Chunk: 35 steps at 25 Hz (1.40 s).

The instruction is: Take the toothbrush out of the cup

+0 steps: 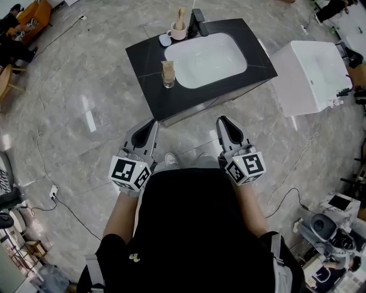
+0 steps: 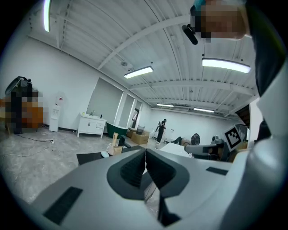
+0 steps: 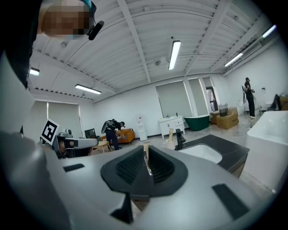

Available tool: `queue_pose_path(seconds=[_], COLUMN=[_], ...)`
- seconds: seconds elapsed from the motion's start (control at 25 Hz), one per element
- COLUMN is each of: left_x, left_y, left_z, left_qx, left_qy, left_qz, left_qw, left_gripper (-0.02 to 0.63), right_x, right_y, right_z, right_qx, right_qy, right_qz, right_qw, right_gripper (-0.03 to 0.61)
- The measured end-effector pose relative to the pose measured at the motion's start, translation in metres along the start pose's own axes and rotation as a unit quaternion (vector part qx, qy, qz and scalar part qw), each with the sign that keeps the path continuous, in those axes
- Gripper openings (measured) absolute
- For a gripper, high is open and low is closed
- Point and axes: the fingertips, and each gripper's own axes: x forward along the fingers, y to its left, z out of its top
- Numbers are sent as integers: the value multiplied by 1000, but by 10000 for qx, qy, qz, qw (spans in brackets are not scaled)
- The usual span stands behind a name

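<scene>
Wooden toothbrush [image 1: 180, 17] stands upright in pale cup [image 1: 178, 33] beside faucet [image 1: 199, 23].

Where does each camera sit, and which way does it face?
Head view: on the person's head, looking steeply down at black counter, left gripper, right gripper, dark shirt.
Left gripper view: on that gripper, looking along its shut jaws toward the counter.
Right gripper view: on that gripper, looking along its shut jaws at the sink.
Shared: all three show the counter.
</scene>
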Motion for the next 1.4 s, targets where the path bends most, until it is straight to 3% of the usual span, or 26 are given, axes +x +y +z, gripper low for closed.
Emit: queue_pose_path(seconds=[0.32, 0.76, 1.4], left_x=[2, 77, 158], left_y=[32, 32, 62], left_z=[-5, 15, 67], left_qx=[-124, -124, 26], left_qy=[90, 131, 6], left_qz=[78, 348, 1609], left_qw=[9999, 9992, 9870], left_gripper=[21, 21, 23], right_x=[19, 79, 145], right_y=[12, -59, -174], right_z=[-11, 20, 53], right_qx=[-97, 102, 291], right_qy=[272, 150, 254], right_qz=[97, 442, 1213], right_qw=[9995, 9989, 9919], right_gripper=[49, 50, 49])
